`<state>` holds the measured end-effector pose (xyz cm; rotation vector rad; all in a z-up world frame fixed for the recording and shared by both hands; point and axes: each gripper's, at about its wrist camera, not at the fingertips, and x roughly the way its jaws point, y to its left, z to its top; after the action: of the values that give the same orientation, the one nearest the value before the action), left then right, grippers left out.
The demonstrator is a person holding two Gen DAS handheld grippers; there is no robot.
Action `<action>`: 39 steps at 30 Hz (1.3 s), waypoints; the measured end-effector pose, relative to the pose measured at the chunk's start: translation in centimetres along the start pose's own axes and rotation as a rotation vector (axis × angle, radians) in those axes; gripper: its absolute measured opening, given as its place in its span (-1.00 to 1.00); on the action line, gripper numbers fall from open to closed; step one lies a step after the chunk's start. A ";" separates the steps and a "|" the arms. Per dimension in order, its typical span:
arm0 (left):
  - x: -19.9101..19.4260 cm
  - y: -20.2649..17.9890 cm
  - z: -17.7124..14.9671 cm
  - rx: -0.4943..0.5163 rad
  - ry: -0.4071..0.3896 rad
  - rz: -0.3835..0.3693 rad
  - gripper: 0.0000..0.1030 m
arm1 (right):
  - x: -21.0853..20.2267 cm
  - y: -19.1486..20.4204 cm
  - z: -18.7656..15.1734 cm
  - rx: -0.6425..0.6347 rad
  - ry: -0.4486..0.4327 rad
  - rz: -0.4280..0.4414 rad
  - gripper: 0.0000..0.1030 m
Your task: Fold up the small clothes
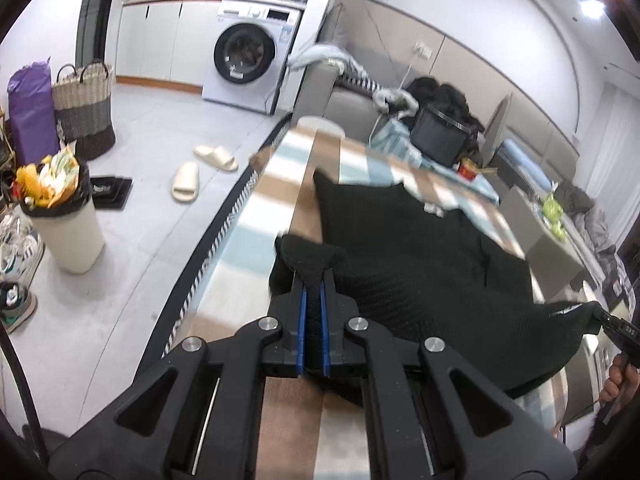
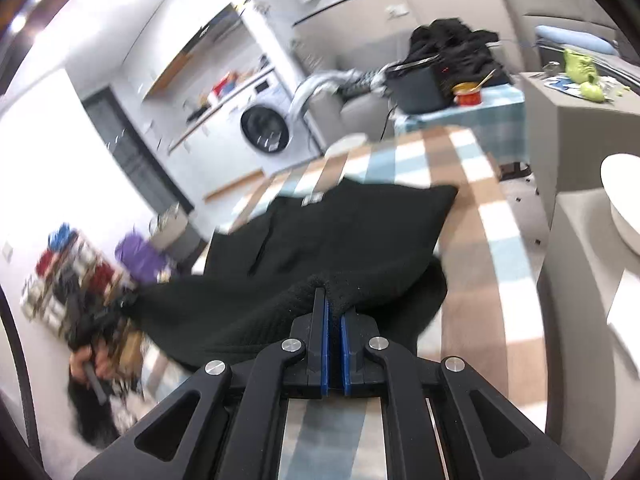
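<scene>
A black knitted garment (image 1: pixel 404 236) lies spread on the striped tablecloth (image 1: pixel 256 216), its near edge lifted off the table. My left gripper (image 1: pixel 313 280) is shut on the near left corner of the garment, which bunches above the blue pads. In the right wrist view the same black garment (image 2: pixel 320 232) stretches away, and my right gripper (image 2: pixel 335 304) is shut on its near right corner. The right gripper (image 1: pixel 616 324) also shows at the far right of the left wrist view, pinching the cloth. A white label (image 1: pixel 433 209) sits near the garment's far edge.
A dark bin (image 1: pixel 440 136) with black clothes and a red cup (image 1: pixel 467 169) stand at the table's far end. On the floor to the left are a full waste bin (image 1: pixel 64 224), slippers (image 1: pixel 200 172), a woven basket (image 1: pixel 84 108) and a washing machine (image 1: pixel 246 52). A grey cabinet (image 2: pixel 576 120) stands right.
</scene>
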<state>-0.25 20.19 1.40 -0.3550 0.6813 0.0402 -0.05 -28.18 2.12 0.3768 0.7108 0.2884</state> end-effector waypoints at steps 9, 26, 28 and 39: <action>4.9 -2.3 6.4 0.013 -0.037 -0.024 -0.94 | 3.5 -2.9 5.5 0.148 -0.121 -0.018 -0.91; 21.8 0.6 11.0 -0.099 0.105 0.052 -0.44 | 14.1 -10.4 11.2 0.330 -0.042 -0.130 -0.24; 21.6 0.6 10.5 -0.063 0.089 0.084 -0.12 | 13.7 -10.4 10.9 0.283 -0.031 -0.165 -0.20; 20.0 2.2 7.0 -0.007 0.101 0.154 0.20 | 15.5 -9.3 7.6 0.015 0.181 -0.326 -0.17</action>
<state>19.25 23.03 -6.72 -0.3121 0.8074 0.1716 17.56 -32.41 -5.50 0.2455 0.9385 0.0081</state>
